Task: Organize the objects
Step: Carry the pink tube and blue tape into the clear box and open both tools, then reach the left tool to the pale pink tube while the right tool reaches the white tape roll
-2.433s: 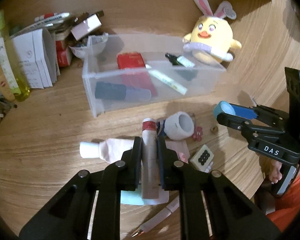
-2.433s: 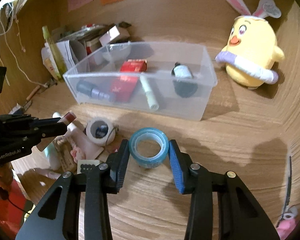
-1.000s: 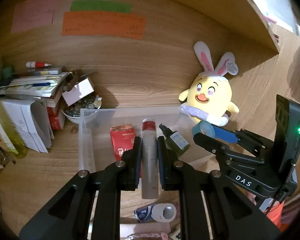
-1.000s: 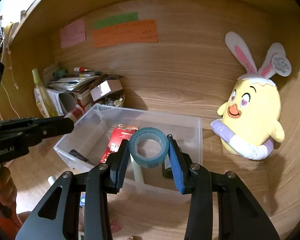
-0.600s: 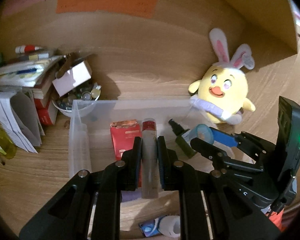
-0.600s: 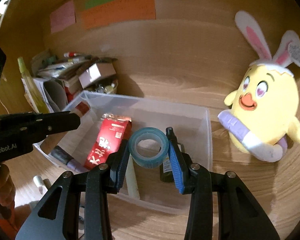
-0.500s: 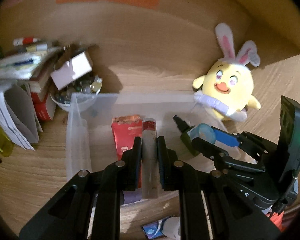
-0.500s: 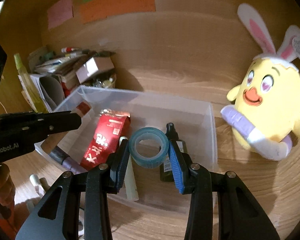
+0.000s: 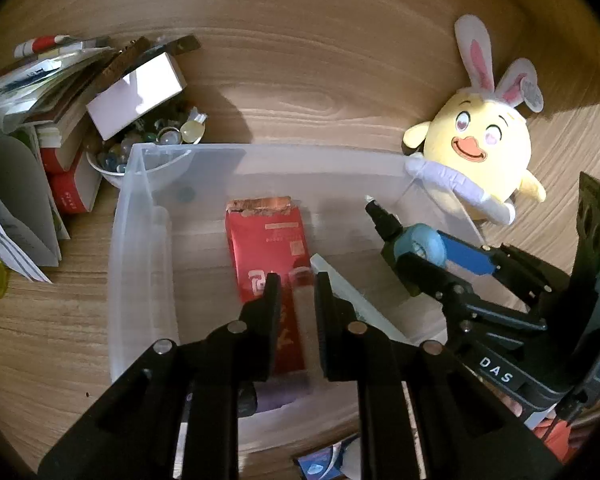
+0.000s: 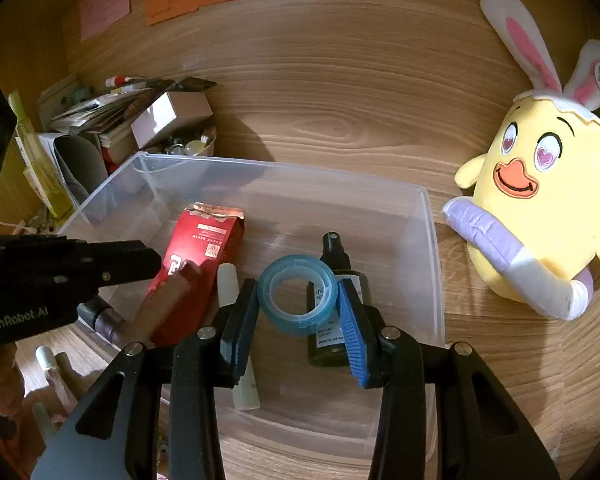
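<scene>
A clear plastic bin (image 9: 140,248) (image 10: 432,248) holds a red packet (image 9: 268,240) (image 10: 204,248), a dark spray bottle (image 10: 332,320), a pale stick (image 10: 236,320) and a dark purple tube (image 9: 276,396). My left gripper (image 9: 296,296) is open over the bin; the tan red-capped tube (image 9: 302,312) (image 10: 168,300) shows blurred between its jaws, slipping down. My right gripper (image 10: 298,304) has its jaws parted around a blue tape roll (image 10: 298,294) (image 9: 420,244) above the spray bottle; the roll looks loose and tilted.
A yellow bunny-eared plush (image 9: 476,160) (image 10: 540,208) sits right of the bin. A stack of books, papers, a white box (image 9: 136,88) and a bowl of marbles (image 9: 156,140) crowd the back left. Small items (image 9: 332,460) lie in front of the bin.
Both grippers came down over the bin. The left jaws opened and the tube slides out. The right jaws widened and the tape roll tilts free.
</scene>
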Motion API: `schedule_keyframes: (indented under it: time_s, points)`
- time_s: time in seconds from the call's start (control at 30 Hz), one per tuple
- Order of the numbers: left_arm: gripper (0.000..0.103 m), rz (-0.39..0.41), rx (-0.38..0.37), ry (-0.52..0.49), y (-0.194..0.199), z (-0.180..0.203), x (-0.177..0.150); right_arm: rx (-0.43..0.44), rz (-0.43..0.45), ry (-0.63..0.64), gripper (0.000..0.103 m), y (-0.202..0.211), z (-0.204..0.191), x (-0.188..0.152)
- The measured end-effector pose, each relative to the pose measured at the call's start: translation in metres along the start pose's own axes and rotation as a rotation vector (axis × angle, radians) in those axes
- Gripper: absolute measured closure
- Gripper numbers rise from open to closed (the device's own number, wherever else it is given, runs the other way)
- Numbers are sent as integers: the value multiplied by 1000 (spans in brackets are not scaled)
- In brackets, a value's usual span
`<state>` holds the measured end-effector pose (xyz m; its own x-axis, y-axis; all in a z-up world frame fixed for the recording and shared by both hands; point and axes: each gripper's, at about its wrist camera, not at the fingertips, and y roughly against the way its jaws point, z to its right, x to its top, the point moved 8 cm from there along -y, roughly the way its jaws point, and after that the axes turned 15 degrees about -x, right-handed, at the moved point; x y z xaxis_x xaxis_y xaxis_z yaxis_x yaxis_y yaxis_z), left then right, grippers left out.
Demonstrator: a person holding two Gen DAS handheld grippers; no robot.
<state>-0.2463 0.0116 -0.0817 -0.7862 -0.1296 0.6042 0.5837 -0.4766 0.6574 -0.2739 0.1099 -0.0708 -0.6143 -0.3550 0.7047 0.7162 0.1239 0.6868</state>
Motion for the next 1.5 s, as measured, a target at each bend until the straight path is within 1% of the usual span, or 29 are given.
schedule_keyframes:
  time_s: [0.2, 0.23, 0.27, 0.3, 0.37, 0.4, 0.43, 0.47, 0.5, 0.53, 0.57, 0.6, 0.7, 0.8, 0.87, 0.93, 1.1, 1.17, 1.23, 1.3, 1.5]
  points:
    - [88, 18, 18, -42, 9, 10, 1, 13, -5, 1, 66, 3, -5, -1]
    - [87, 22, 18, -47, 10, 12, 2, 11, -3, 4, 63, 4, -6, -2]
    - [84, 29, 21, -55, 14, 14, 3, 8, 1, 7, 57, 6, -7, -2]
    - [78, 39, 26, -60, 17, 15, 4, 5, 6, 9, 55, 7, -7, -1]
    - [72, 60, 31, -68, 26, 18, 5, -7, 22, 10, 46, 12, -6, 0]
    - [70, 70, 36, -71, 32, 19, 5, -15, 30, 9, 44, 14, -6, 1]
    - [68, 76, 39, -74, 37, 20, 5, -23, 39, 6, 39, 18, -4, 2]
    - [65, 83, 41, -75, 41, 21, 5, -27, 47, 3, 34, 21, -3, 3]
    - [58, 95, 47, -78, 48, 23, 5, -29, 56, -3, 32, 25, -2, 4]
    - [54, 106, 54, -81, 52, 23, 4, -29, 64, -10, 29, 29, 0, 5]
    - [46, 118, 64, -86, 57, 24, 4, -26, 74, -19, 26, 34, 1, 6]
    - [42, 130, 76, -94, 63, 25, 3, -25, 80, -24, 25, 38, 2, 6]
    - [36, 153, 106, -123, 79, 30, -2, -31, 104, -23, 25, 53, 4, 4]
    - [29, 164, 117, -129, 90, 31, -8, -30, 122, -20, 24, 65, 4, -1]
    - [27, 165, 121, -131, 94, 32, -13, -26, 136, -24, 21, 74, 3, -6]
    - [26, 164, 131, -132, 100, 31, -20, -20, 142, -30, 21, 80, 3, -10]
    - [15, 179, 148, -135, 109, 24, -37, -2, 140, -43, 21, 92, 1, -26]
    - [14, 171, 155, -112, 108, 17, -44, -3, 140, -35, 21, 95, 0, -34]
    - [14, 144, 145, -87, 103, 11, -53, -4, 135, -32, 21, 96, -1, -40]
    - [14, 120, 143, -66, 99, 4, -63, 13, 118, -33, 21, 95, -5, -47]
    - [14, 93, 162, -39, 101, -11, -86, 69, 56, -9, 21, 87, -30, -72]
